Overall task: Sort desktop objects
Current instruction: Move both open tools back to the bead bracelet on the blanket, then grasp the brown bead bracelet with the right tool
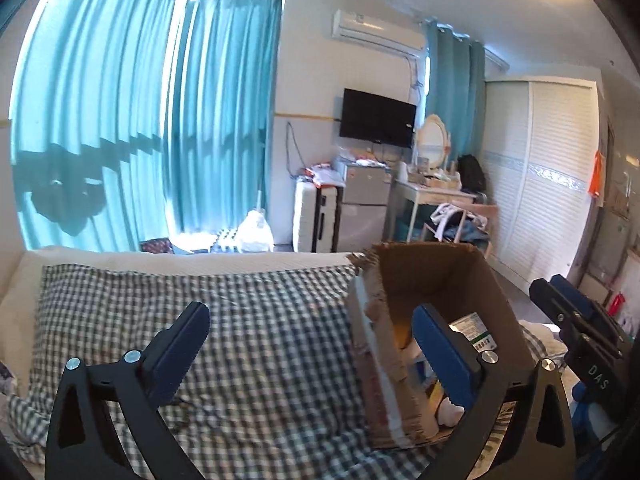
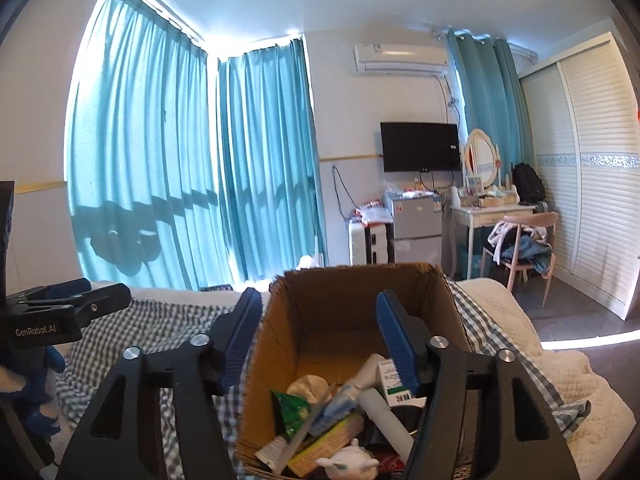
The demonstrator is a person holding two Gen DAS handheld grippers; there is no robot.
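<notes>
Bed (image 1: 248,320) with checked sheet carries brown box (image 2: 360,308) near right edge. Only right view looks into box: green packet (image 2: 294,404), tubes (image 2: 340,400), white carton (image 2: 394,380), white toy (image 2: 352,460), all in a heap. Left view shows box side, torn cardboard. Left gripper (image 1: 310,340) wide open over sheet, nothing in it. Right gripper (image 2: 316,336) open over box, holds nothing. Writing: "GenRobot.AI" on left gripper in right view, "DAS" on right gripper in left view.
</notes>
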